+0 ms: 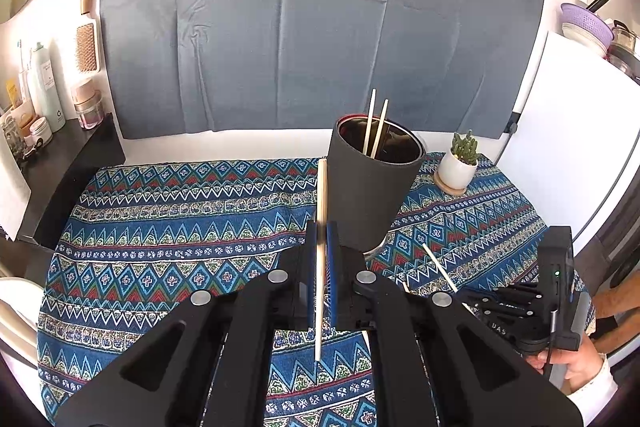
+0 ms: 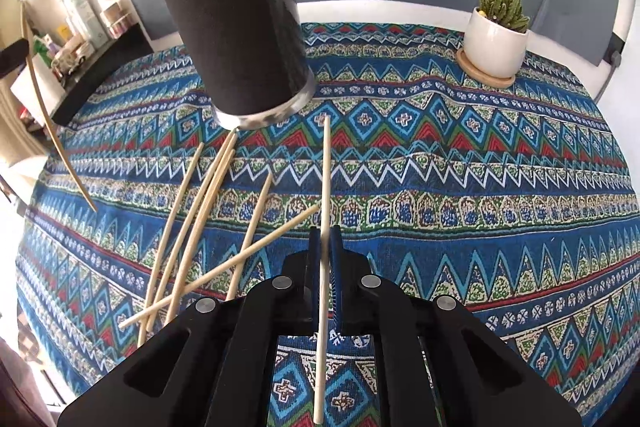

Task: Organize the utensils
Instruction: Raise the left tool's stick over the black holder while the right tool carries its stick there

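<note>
My left gripper (image 1: 321,229) is shut on a pale wooden chopstick (image 1: 321,195) that runs straight ahead, its far end just left of the black cylindrical holder (image 1: 372,187). Two chopsticks (image 1: 374,125) stand inside the holder. My right gripper (image 2: 325,231) is shut on another chopstick (image 2: 325,179), whose tip points toward the base of the holder (image 2: 240,27). Several loose chopsticks (image 2: 200,219) lie crossed on the patterned cloth (image 2: 480,187), left of the right gripper.
A small cactus in a white pot (image 2: 494,47) stands on a wooden coaster at the back right of the table. A black shelf with bottles and jars (image 1: 44,99) lies to the left. A grey padded panel (image 1: 300,27) backs the table. A person's hand (image 1: 576,367) holds the right unit.
</note>
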Demonstrator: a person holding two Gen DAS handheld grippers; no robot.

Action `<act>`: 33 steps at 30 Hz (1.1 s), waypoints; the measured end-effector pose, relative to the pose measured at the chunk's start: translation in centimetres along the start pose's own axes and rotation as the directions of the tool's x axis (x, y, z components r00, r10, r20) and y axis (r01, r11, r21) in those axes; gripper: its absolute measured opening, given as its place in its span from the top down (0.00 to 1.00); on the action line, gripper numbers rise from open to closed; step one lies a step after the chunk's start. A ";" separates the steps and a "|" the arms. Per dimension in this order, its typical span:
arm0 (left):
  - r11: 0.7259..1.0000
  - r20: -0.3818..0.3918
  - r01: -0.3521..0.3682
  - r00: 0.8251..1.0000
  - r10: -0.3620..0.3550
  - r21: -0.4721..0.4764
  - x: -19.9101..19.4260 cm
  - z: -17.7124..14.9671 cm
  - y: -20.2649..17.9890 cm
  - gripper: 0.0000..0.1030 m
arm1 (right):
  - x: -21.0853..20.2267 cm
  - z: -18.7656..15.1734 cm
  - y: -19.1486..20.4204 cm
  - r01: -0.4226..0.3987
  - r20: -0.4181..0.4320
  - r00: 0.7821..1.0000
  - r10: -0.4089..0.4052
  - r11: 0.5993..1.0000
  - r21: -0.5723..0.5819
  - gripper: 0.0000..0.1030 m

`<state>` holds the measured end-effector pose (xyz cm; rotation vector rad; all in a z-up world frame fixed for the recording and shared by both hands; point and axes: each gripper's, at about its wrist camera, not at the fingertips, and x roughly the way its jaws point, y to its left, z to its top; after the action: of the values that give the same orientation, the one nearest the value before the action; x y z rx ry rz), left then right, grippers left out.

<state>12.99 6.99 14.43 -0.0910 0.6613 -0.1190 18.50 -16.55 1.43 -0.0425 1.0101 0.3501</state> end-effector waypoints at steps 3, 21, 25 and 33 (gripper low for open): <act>1.000 0.001 0.008 1.000 -0.008 -0.003 0.1 0.7 0.1 0.95 | -2.0 1.2 -0.2 -0.015 0.040 0.999 0.015 1.000 0.009 0.96; 0.998 0.092 0.029 0.995 -0.034 0.061 -0.9 10.8 -1.9 0.95 | -9.7 13.1 1.8 -0.148 0.259 0.954 0.149 0.989 -0.024 0.95; 0.996 0.108 0.039 0.993 -0.048 0.076 -0.2 13.1 -2.2 0.95 | -9.7 16.0 2.1 -0.181 0.286 0.941 0.182 0.983 -0.027 0.95; 0.994 0.117 0.079 0.989 -0.088 0.080 2.2 16.3 -2.6 0.95 | -8.0 20.1 2.1 -0.279 0.303 0.912 0.277 0.960 -0.035 0.95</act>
<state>24.59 4.86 26.23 -0.0533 0.5317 -0.2172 30.57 -12.80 19.15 0.1620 0.7091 0.5944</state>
